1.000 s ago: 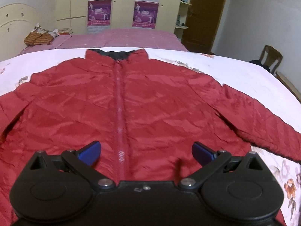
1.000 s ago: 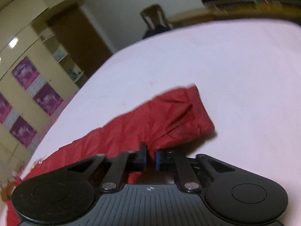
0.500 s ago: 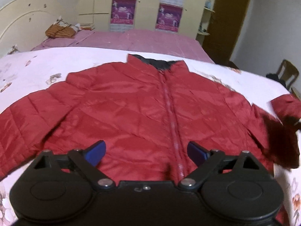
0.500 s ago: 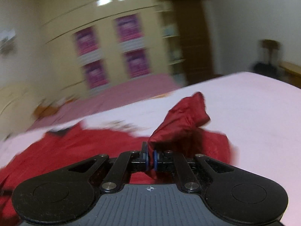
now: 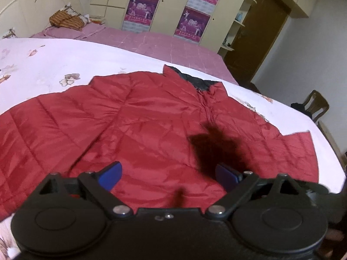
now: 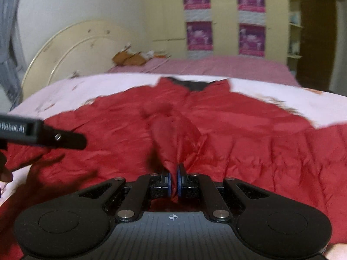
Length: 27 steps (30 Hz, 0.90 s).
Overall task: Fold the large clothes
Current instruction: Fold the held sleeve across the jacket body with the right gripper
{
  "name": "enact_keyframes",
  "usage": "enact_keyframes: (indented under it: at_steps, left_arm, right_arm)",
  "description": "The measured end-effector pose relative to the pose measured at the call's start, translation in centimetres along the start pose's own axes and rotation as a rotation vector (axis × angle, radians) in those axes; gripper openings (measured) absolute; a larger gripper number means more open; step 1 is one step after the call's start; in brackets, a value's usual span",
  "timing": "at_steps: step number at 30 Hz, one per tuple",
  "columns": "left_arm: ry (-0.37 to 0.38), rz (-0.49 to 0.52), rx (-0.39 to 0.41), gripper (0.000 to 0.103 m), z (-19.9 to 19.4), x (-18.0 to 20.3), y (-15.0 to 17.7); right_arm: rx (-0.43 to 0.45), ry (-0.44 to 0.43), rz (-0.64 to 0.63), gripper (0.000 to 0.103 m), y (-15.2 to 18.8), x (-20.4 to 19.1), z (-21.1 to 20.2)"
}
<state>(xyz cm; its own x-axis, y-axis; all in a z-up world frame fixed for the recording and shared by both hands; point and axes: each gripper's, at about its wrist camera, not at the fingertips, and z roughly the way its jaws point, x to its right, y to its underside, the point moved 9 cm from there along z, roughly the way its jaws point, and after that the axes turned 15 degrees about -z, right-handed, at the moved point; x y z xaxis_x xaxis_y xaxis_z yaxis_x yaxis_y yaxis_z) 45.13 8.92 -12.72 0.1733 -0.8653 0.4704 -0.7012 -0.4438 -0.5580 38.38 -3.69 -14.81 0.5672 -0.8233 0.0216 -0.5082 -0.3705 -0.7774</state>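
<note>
My right gripper (image 6: 173, 181), tilted downward, is clenched on a bunched sleeve of the red jacket (image 6: 249, 134), lifted over its front. My left gripper (image 5: 168, 173) hovers with jaws spread wide above the jacket's near hem, gripping nothing. The jacket lies flat on the floral bed (image 5: 54, 65); a wardrobe (image 5: 169, 0) stands beyond.

The right gripper (image 6: 173, 178) is pinching a bunched sleeve (image 6: 173, 134) of the red jacket (image 6: 249, 143), its blue pads pressing tight on the cloth. The sleeve is standing up over the jacket's front, below the dark collar (image 6: 193, 85). The jacket is lying spread on a white floral bedspread (image 6: 65, 91). The left gripper (image 6: 43, 135) is poking in from the left edge, hovering above the jacket.
</note>
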Motion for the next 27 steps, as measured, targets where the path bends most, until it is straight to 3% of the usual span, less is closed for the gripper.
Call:
enact_keyframes:
  at_steps: [3,5,6,7,8,9,11,12,13,15,17,18,20,22,27]
  left_arm:
    - [0.02,-0.01,-0.012,0.093,-0.1,-0.9,-0.4]
    - [0.043,-0.014,-0.021,0.101,0.0,-1.1,-0.6]
    - [0.052,-0.011,-0.022,0.101,0.2,-1.0,-0.7]
    - [0.062,-0.008,-0.025,0.101,0.3,-0.8,-0.7]
    - [0.071,-0.008,-0.031,0.101,0.6,-0.6,-0.7]
    - [0.081,-0.014,-0.04,0.101,1.0,-0.4,-0.6]
    - [0.099,-0.023,-0.064,0.098,1.8,0.1,-0.2]
    - [0.106,-0.025,-0.075,0.097,2.3,0.4,0.0]
    - [0.108,-0.026,-0.088,0.095,2.7,0.5,0.3]
    - [0.111,-0.026,-0.111,0.088,3.7,1.0,0.8]
    - [0.101,-0.015,-0.12,0.072,4.4,1.4,1.1]
    - [0.092,-0.003,-0.121,0.066,4.8,1.6,1.2]
    - [0.078,0.032,-0.115,0.038,5.6,1.8,1.4]
    - [0.073,0.051,-0.095,0.02,5.8,2.0,1.1]
    - [0.048,0.058,0.111,0.02,1.4,0.7,-2.0]
  right_arm:
    - [-0.03,-0.039,-0.038,0.005,-0.6,-2.2,3.4]
    - [-0.043,-0.015,-0.09,0.006,-0.9,-3.3,4.4]
    - [-0.035,0.009,-0.118,0.015,-1.3,-3.5,4.4]
    - [-0.021,0.025,-0.123,0.031,-1.5,-3.6,4.4]
    - [0.004,0.043,-0.112,0.071,-1.7,-3.3,4.0]
    - [0.041,0.059,-0.102,0.08,-2.0,-2.7,3.7]
    - [0.057,0.063,-0.077,0.079,-1.9,-1.6,2.6]
    - [0.071,0.065,-0.056,0.073,-1.8,-0.9,2.0]
    - [0.085,0.066,-0.034,0.065,-1.8,-0.1,1.4]
    - [0.089,0.09,0.026,0.035,-1.3,2.1,0.3]
    - [0.106,0.124,0.087,0.022,-0.8,4.3,-1.0]
    - [0.111,0.148,0.121,0.021,-0.5,5.6,-1.8]
    - [0.118,0.192,0.182,0.021,0.2,7.9,-2.9]
    - [0.13,0.226,0.234,0.021,0.8,9.9,-5.1]
    - [0.137,0.288,0.29,0.007,2.1,13.5,-8.3]
